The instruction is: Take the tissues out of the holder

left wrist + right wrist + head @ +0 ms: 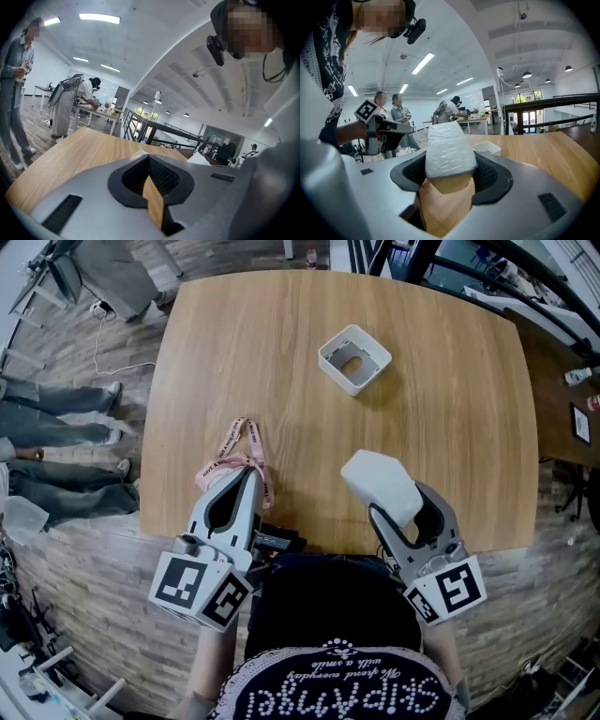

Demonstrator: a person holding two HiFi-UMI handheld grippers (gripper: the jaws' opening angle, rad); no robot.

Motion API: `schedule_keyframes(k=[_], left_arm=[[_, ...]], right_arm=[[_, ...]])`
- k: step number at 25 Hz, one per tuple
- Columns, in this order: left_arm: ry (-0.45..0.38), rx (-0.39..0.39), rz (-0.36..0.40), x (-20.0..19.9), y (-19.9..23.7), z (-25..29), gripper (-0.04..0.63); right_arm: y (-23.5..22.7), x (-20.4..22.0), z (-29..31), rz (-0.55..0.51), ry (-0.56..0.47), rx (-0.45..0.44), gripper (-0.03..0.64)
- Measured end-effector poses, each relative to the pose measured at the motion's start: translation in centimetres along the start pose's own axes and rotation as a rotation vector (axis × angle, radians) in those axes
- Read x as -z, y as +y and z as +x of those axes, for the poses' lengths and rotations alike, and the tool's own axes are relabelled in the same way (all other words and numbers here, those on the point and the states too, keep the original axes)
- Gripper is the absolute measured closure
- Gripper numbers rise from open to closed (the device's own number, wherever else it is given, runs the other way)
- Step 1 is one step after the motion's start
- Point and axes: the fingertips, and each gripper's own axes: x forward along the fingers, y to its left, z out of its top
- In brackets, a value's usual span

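Observation:
A white square tissue holder [354,359] stands on the wooden table [450,427], toward its far side, and its inside looks empty. My right gripper [401,507] is shut on a white wrapped tissue pack [380,482] and holds it over the table's near edge, well clear of the holder. In the right gripper view the tissue pack [447,150] sticks out from between the jaws, with the holder [486,149] small behind it. My left gripper [248,474] is shut and holds nothing. It hovers at the near left, its tips by a pink lanyard.
A pink lanyard [234,451] lies on the table in front of the left gripper. People stand on the floor to the left [56,427]. A dark table [572,381] with small items borders the right side. The table's near edge runs just under both grippers.

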Motion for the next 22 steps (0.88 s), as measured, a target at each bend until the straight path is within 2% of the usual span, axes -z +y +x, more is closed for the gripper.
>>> schedule_keyframes(k=[22], left_arm=[[-0.010, 0.003, 0.005, -0.3, -0.3, -0.2, 0.591]], right_arm=[[0.1, 1.4, -1.0, 0.026, 0.024, 0.026, 0.341]])
